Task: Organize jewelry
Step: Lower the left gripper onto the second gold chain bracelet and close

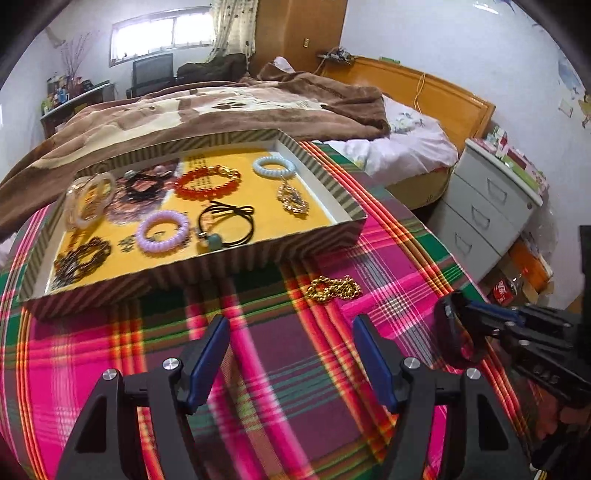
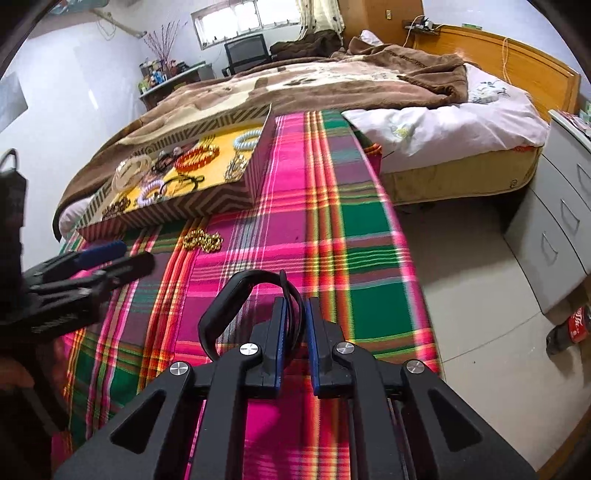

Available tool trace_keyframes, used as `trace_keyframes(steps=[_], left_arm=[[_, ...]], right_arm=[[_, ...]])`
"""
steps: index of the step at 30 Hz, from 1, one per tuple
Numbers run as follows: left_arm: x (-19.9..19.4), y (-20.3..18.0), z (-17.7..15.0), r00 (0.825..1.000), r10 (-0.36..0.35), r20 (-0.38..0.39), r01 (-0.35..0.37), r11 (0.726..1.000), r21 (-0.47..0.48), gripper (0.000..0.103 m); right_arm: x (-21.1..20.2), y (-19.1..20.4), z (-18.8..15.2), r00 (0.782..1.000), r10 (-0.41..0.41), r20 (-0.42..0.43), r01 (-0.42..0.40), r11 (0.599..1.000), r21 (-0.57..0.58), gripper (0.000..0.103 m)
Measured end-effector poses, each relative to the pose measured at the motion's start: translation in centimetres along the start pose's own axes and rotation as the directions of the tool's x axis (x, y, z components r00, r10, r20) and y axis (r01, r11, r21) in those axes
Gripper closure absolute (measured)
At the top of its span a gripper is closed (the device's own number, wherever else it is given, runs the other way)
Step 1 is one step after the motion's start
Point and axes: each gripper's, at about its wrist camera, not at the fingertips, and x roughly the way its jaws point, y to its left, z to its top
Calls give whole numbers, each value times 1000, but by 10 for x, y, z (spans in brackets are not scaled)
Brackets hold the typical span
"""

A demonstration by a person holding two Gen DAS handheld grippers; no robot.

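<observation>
Plaid cloth (image 2: 332,206) fills centre frame. Right gripper (image 2: 295,325) pinches black band (image 2: 236,295) thinly, so it may slip. Left gripper (image 1: 291,354) wide, empty. Tray (image 1: 207,273) upper left; gold chain (image 1: 332,288) lies outside it.

Bedroom: wooden bed (image 1: 436,92), grey drawers (image 1: 491,210), bright window (image 1: 162,35).

A plaid cloth (image 1: 388,258) in pink, green and orange covers the tabletop. Beyond it, at twelve o'clock, lies a bed (image 1: 410,147) with a brown blanket (image 1: 207,110) and an orange wooden headboard (image 1: 436,88). At three o'clock stands a grey drawer cabinet (image 1: 491,203), a cola bottle (image 2: 570,328) lying on the floor beside it. A window (image 1: 162,33) sits at eleven o'clock.
</observation>
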Motion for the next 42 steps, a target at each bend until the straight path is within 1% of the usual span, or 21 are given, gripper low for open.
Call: trace_keyframes(steps=[4, 8, 10, 13, 16, 18, 20, 21, 23, 27, 28, 29, 35, 42], left_arm=[[16, -9, 9, 999, -32, -17, 32, 999, 16, 35], [30, -21, 17, 1000, -17, -21, 18, 998, 58, 35], [37, -26, 20, 999, -28, -27, 30, 997, 66, 35], [45, -29, 21, 999, -15, -38, 18, 997, 71, 35], [49, -33, 20, 1000, -1, -30, 3, 996, 89, 35], [50, -36, 20, 1000, 12, -29, -9, 994, 105, 41], [50, -39, 21, 999, 33, -25, -30, 992, 122, 57], [51, -41, 21, 998, 55, -23, -52, 990, 134, 59], [50, -42, 21, 999, 51, -19, -47, 989, 140, 70], [49, -43, 22, 998, 68, -15, -65, 986, 155, 82], [49, -43, 22, 998, 69, -15, -66, 986, 155, 88], [49, -43, 22, 998, 63, -16, -60, 986, 155, 91], [45, -44, 21, 999, 43, -15, -40, 987, 157, 92], [25, -46, 22, 999, 21, 27, -25, 987, 161, 92]], right_arm=[[-11, -5, 2, 1000, 0, 27, 0, 1000, 9, 93], [-17, -8, 5, 999, 3, 43, -3, 1000, 10, 93], [-18, -10, 5, 999, 4, 50, -5, 1000, 14, 93], [-20, -13, 6, 998, 6, 56, -7, 1000, 17, 93], [-21, -15, 7, 998, 3, 63, -4, 1000, 18, 92], [-21, -17, 7, 998, 3, 66, -4, 1000, 22, 92], [-21, -19, 8, 998, 2, 69, -4, 1000, 25, 93], [-21, -19, 7, 998, 3, 70, -5, 1000, 26, 93], [-21, -19, 8, 998, 2, 67, -4, 1000, 24, 93], [-21, -19, 8, 998, 2, 66, -4, 1000, 23, 93], [-21, -19, 8, 998, 2, 66, -4, 1000, 23, 92], [-21, -19, 8, 998, 2, 65, -3, 1000, 24, 92], [-18, -17, 7, 998, -2, 56, 1, 1000, 21, 92], [-18, -13, 9, 998, -6, 62, 5, 1000, 18, 92]])
